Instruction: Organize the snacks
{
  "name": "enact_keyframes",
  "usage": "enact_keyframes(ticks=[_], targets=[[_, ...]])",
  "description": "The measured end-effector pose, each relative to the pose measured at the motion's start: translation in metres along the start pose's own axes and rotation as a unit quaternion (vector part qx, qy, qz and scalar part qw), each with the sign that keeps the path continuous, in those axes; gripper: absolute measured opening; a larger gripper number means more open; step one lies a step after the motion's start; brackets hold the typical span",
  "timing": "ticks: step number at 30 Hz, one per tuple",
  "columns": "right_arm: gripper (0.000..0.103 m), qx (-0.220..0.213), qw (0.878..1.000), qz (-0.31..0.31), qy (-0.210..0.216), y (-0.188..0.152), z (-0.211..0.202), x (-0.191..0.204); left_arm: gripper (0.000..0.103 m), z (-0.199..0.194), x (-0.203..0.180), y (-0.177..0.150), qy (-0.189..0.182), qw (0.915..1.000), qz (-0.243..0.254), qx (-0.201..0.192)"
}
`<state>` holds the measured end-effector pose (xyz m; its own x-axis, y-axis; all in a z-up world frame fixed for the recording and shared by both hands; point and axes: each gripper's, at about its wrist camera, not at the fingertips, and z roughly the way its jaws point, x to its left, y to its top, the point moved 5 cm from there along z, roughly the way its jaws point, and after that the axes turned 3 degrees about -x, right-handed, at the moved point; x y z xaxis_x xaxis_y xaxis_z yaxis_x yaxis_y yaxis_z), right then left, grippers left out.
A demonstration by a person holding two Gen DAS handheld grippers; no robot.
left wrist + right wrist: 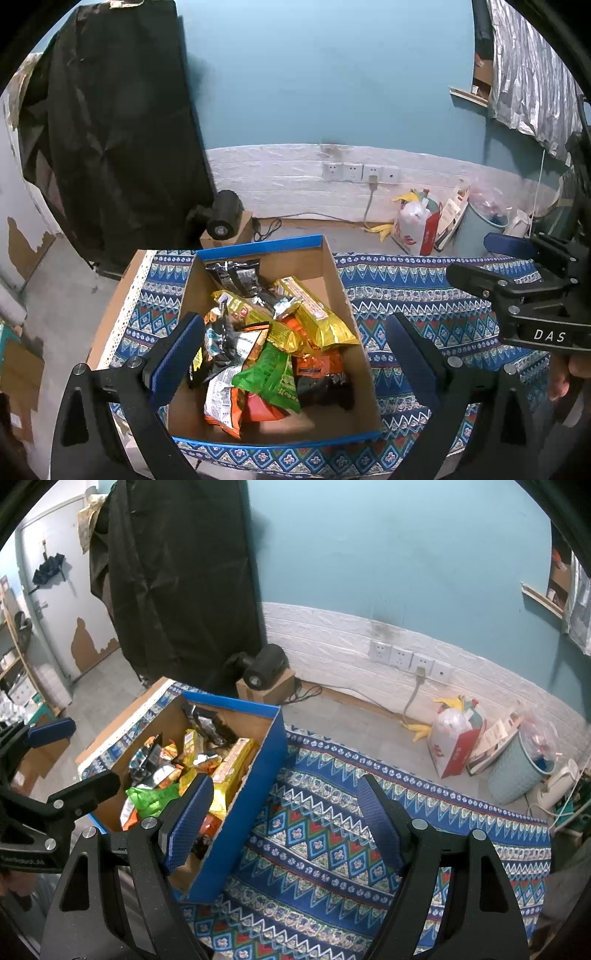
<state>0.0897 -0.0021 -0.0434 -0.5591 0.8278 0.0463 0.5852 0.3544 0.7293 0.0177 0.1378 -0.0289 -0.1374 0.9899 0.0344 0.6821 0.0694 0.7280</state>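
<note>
A cardboard box with a blue rim [341, 280] stands on a table with a patterned blue cloth [424, 295]. It holds several snack packets: a gold one [314, 314], a green one [269, 380], black ones [236, 275]. My left gripper [295, 347] is open and empty above the box. My right gripper [284, 816] is open and empty over the cloth, just right of the box [258, 779]; it also shows at the right of the left wrist view [491, 266]. The left gripper's fingers [51, 731] show at the left of the right wrist view.
A tall black covered object [114, 140] stands behind the table on the left. A black cylinder on a wooden block [225, 218] sits by the wall. Bags [417, 225] and a blue bin [517, 768] lie on the floor at right. Wall sockets [360, 171] are behind.
</note>
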Motion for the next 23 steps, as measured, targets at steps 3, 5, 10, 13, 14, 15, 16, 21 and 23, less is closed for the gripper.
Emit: enact_keyframes(ticks=[3, 5, 10, 13, 14, 15, 16, 21, 23], targets=[[0.079, 0.0, 1.0, -0.001, 0.0, -0.0004, -0.0002, -0.0002, 0.099, 0.0004, 0.0016, -0.0003, -0.002, 1.0, -0.004, 0.002], [0.079, 0.0, 1.0, -0.001, 0.0, -0.0008, 0.0, -0.0004, 0.099, 0.0007, 0.002, -0.0003, -0.003, 1.0, -0.004, 0.002], [0.079, 0.002, 1.0, -0.002, -0.001, -0.0022, -0.0001, -0.0007, 0.099, 0.0018, 0.0005, -0.0015, -0.003, 1.0, -0.004, 0.007], [0.079, 0.002, 1.0, -0.004, -0.001, -0.0031, -0.0009, -0.0009, 0.099, 0.0019, -0.0001, -0.0015, -0.001, 1.0, -0.002, 0.007], [0.079, 0.001, 1.0, -0.003, -0.002, -0.003, -0.0007, -0.0011, 0.099, 0.0018, -0.0001, -0.0016, 0.0, 1.0, -0.002, 0.006], [0.079, 0.002, 1.0, -0.003, -0.002, -0.0028, -0.0006, -0.001, 0.099, 0.0016, 0.0, -0.0018, 0.0, 1.0, -0.002, 0.006], [0.079, 0.002, 1.0, -0.003, -0.002, -0.0025, -0.0005, -0.0008, 0.099, 0.0013, 0.0002, -0.0017, 0.0, 1.0, -0.002, 0.005], [0.079, 0.003, 1.0, -0.004, -0.001, -0.0028, -0.0006, -0.0008, 0.099, 0.0007, -0.0003, -0.0016, -0.003, 1.0, 0.0, 0.004], [0.079, 0.003, 1.0, -0.004, -0.002, -0.0019, 0.0, -0.0004, 0.099, 0.0006, -0.0011, -0.0013, -0.003, 1.0, 0.002, 0.005]])
